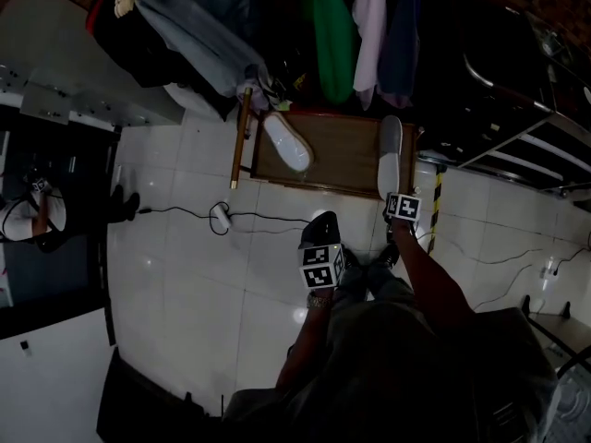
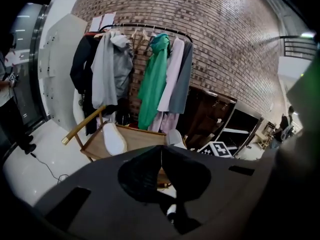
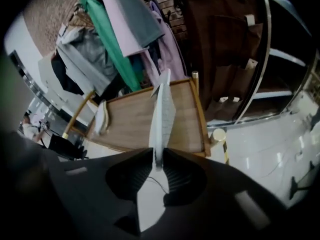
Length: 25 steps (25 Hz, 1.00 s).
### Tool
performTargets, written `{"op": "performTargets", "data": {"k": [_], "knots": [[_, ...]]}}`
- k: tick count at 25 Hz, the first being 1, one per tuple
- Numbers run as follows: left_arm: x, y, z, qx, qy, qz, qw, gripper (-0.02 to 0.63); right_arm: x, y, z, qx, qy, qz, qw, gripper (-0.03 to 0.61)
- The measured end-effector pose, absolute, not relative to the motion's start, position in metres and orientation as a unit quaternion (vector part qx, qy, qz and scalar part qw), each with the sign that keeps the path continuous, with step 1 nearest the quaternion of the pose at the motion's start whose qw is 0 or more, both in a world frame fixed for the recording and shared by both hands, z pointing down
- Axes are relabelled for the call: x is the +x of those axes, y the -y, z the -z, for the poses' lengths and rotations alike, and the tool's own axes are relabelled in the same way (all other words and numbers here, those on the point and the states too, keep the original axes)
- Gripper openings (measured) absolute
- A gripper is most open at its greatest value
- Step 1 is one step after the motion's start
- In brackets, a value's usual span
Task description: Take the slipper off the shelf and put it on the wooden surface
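— Up close, what do the tongs show?

— Left tongs [image 2: 161,151] pressed together and empty, above the tiled floor [image 1: 203,275]. Right tongs [image 3: 156,158] narrow, pinching the near end of the grey slipper [image 3: 163,111].

— And the slipper itself?

— Turned on edge, it stretches along the right side of the wooden surface [image 3: 125,126]. A white slipper [image 1: 287,142] lies at the left end, well apart. Beyond, garments [image 2: 152,69] hang against a brick wall [image 2: 220,34].

text: none readable | labels: none | numbers: none
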State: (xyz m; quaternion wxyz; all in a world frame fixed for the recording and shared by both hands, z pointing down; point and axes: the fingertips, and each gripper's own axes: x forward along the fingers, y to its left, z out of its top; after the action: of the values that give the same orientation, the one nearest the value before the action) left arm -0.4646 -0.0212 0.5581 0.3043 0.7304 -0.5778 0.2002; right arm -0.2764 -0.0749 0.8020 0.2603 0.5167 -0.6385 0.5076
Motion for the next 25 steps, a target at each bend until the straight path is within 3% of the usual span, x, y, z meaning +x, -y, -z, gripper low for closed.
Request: {"op": "performTargets", "data": {"k": [4,7,9,11,17,22,25], "knots": [[-0.448,0.029,-0.563,0.747,0.555,-0.211,0.3,0.006,-0.264,0.076,-0.804,0.514,0.634,-0.502,0.286,0.278],[-0.431,0.036,-0.559,0.762,0.538,-0.21,0.295,0.006,-0.247,0.071,-0.79,0.52,0.638,-0.479,0.304,0.308],[-0.419,0.047,-0.546,0.777,0.525,-0.205,0.282,0.006,-0.236,0.069,-0.766,0.529,0.644,-0.459,0.307,0.283],[-0.406,0.061,-0.53,0.791,0.514,-0.196,0.267,0.006,-0.234,0.071,-0.727,0.529,0.666,-0.432,0.298,0.217],[-0.357,0.101,-0.493,0.816,0.482,-0.178,0.266,0.006,-0.278,0.089,-0.592,0.475,0.774,-0.348,0.235,0.157],[-0.33,0.099,-0.5,0.807,0.47,-0.177,0.311,0.006,-0.308,0.084,-0.526,0.447,0.807,-0.339,0.187,0.002],[-0.331,0.09,-0.506,0.802,0.474,-0.194,0.307,0.006,-0.311,0.075,-0.52,0.442,0.81,-0.326,0.204,0.001]]}}
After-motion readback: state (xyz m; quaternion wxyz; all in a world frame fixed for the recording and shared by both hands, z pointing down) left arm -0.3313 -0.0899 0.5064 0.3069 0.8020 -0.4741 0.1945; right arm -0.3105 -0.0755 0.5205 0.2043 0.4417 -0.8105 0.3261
